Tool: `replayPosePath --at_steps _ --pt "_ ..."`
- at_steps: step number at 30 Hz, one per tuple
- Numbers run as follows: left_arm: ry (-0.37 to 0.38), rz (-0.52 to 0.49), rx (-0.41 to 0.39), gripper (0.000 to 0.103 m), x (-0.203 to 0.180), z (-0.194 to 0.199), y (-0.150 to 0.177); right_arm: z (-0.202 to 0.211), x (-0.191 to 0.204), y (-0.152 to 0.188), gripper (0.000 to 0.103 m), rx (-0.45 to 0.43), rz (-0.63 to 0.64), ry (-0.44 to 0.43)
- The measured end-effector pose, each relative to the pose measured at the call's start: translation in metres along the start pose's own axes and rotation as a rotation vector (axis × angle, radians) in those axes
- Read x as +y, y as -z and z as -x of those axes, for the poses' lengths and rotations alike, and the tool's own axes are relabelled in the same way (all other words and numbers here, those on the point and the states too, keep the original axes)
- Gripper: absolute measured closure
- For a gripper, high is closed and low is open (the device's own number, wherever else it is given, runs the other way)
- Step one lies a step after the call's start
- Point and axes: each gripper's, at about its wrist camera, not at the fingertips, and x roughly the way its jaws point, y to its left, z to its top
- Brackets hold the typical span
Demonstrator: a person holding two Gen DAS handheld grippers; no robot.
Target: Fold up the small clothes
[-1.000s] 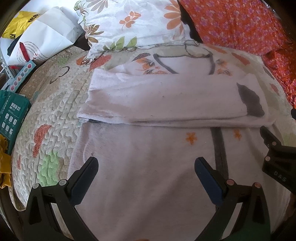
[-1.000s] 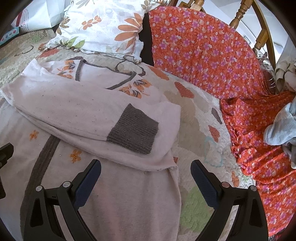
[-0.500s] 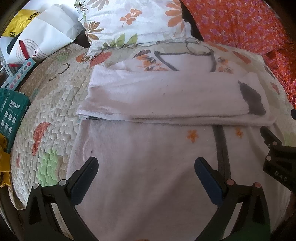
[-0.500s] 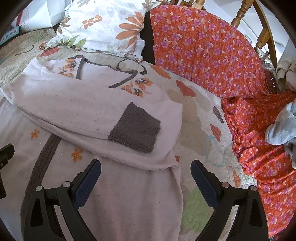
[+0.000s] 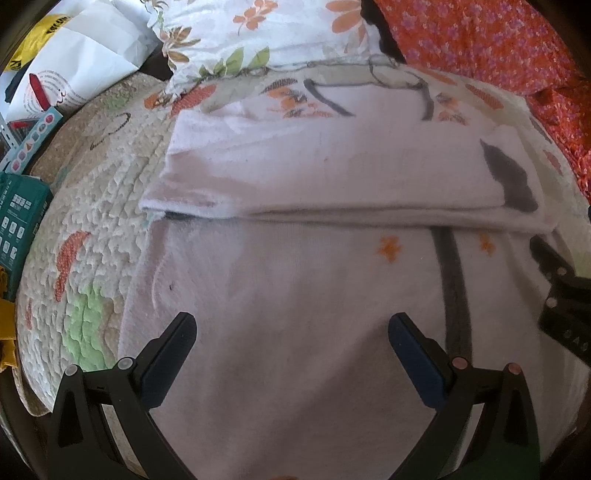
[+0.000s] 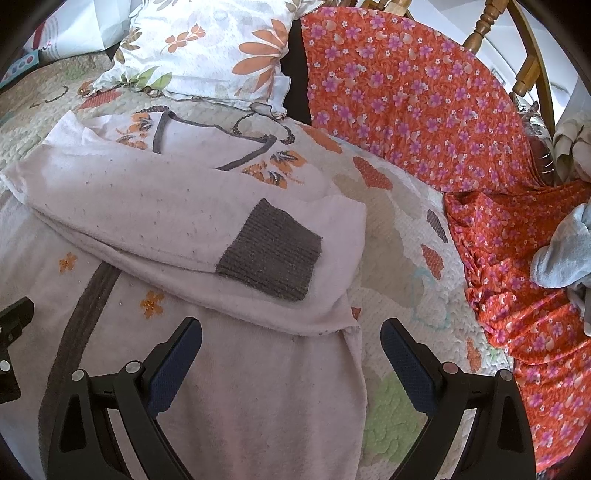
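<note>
A pale pink sweater [image 5: 295, 295] with grey trim and small orange flowers lies flat on a quilted bed; it also shows in the right wrist view [image 6: 229, 369]. Both sleeves are folded across its chest, and the top sleeve ends in a grey cuff [image 6: 269, 251], also seen in the left wrist view [image 5: 509, 177]. My left gripper [image 5: 291, 343] is open and empty, low over the sweater's lower body. My right gripper [image 6: 291, 350] is open and empty over the sweater's right edge, just below the folded sleeves. Its housing [image 5: 565, 306] shows at the right edge of the left wrist view.
A floral pillow [image 5: 266, 33] lies behind the sweater's neck. Orange flowered cloth [image 6: 424, 103] drapes over a wooden chair [image 6: 480, 26] at the right, with a grey-blue garment [image 6: 565, 254] on it. A white bag [image 5: 81, 62] and a teal box [image 5: 18, 221] sit at the left.
Both grippers have shifted slightly; the sweater appears a little lower in both views. Both stay open. The sweater has not moved.
</note>
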Motion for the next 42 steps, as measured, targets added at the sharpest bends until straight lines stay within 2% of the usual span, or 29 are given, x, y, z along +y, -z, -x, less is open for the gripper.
replayPosePath --at_steps 15,24,27,30,35,38,42 --pt "0.006 -0.001 0.014 0.000 0.005 -0.010 0.007 -0.005 0.002 0.004 0.004 0.013 0.016 0.003" --pt "-0.042 -0.068 -0.043 0.000 -0.006 -0.008 0.013 -0.016 0.008 0.005 0.004 0.050 0.048 0.008" --pt "-0.015 -0.017 -0.026 0.000 0.000 -0.010 0.013 -0.019 0.013 0.007 0.004 0.061 0.066 0.012" --pt "0.048 0.052 0.032 0.000 0.011 -0.016 0.010 -0.022 0.014 0.007 0.004 0.078 0.073 0.007" --pt "0.087 0.027 0.058 0.000 0.015 -0.014 0.008 -0.025 0.008 0.008 0.004 0.099 0.043 -0.021" --pt "0.076 0.063 0.030 0.000 0.021 -0.005 0.010 -0.019 0.006 0.008 0.004 0.078 0.042 -0.018" --pt "0.027 0.110 -0.089 0.000 0.031 0.025 0.011 0.002 0.004 0.008 0.004 -0.001 0.042 -0.011"
